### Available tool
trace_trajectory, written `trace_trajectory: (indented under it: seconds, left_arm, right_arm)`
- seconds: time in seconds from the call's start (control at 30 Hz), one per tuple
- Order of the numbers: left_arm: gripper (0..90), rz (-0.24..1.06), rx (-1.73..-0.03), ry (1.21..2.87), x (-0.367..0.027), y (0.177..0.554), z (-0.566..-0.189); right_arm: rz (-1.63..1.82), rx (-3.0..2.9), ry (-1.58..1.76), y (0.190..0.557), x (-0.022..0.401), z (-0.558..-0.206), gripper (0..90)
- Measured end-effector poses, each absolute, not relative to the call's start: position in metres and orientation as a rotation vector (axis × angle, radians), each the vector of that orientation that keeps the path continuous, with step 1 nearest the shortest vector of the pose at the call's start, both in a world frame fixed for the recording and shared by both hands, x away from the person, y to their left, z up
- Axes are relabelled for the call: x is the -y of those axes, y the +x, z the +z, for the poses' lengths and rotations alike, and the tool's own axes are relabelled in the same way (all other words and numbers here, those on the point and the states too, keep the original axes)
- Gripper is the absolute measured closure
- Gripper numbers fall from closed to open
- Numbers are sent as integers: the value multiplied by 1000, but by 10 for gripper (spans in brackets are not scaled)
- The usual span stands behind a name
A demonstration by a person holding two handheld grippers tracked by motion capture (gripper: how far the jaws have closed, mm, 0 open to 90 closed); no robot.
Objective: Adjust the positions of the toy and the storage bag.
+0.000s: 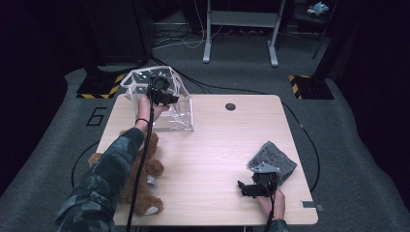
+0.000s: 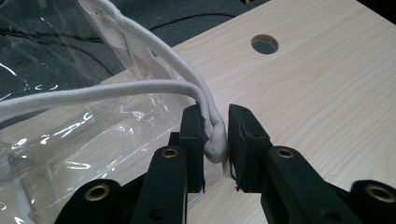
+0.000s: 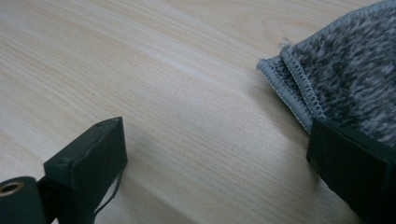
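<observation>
A clear plastic bag (image 1: pixel 164 96) with white rope handles stands at the table's far left edge. My left gripper (image 1: pixel 162 94) is held over it, shut on the white rope handle (image 2: pixel 140 88), which is pinched doubled between the two pads (image 2: pixel 215 140). A brown teddy bear (image 1: pixel 142 181) lies at the near left, partly under the person's camouflage sleeve. My right gripper (image 1: pixel 252 186) rests near the front right, open, with bare table between its jaws (image 3: pixel 212 154). A folded grey cloth (image 1: pixel 272 158) lies just beyond it, one fingertip (image 3: pixel 348 163) touching the cloth's edge (image 3: pixel 336 60).
A round cable hole (image 1: pixel 230 106) sits in the light wooden table (image 1: pixel 217 145) at the back middle. Grey carpet, cables and a desk frame (image 1: pixel 240 29) lie beyond. The table's middle is bare wood.
</observation>
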State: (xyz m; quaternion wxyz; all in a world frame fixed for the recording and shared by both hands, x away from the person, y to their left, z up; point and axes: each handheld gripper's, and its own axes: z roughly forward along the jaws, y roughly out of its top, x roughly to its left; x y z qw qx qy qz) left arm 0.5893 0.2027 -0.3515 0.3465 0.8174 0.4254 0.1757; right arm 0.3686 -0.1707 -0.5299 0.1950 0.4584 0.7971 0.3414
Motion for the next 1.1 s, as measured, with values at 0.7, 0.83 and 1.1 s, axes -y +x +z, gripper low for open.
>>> trace_trajectory:
  seconds: [0.7,0.83,1.1]
  left_arm:
    - [755,374,-1017,2150,-156,579,-349]
    - [754,361,-1001,2153,-145,577,-349]
    - [752,314,-961,2157,-128,571,-348]
  right_arm:
    - [963,-2218,1303,369,170,-530,44]
    - [964,-2219,1303,369,170,-530,45]
    - [962,-2219,1301,369,170,-530,46]
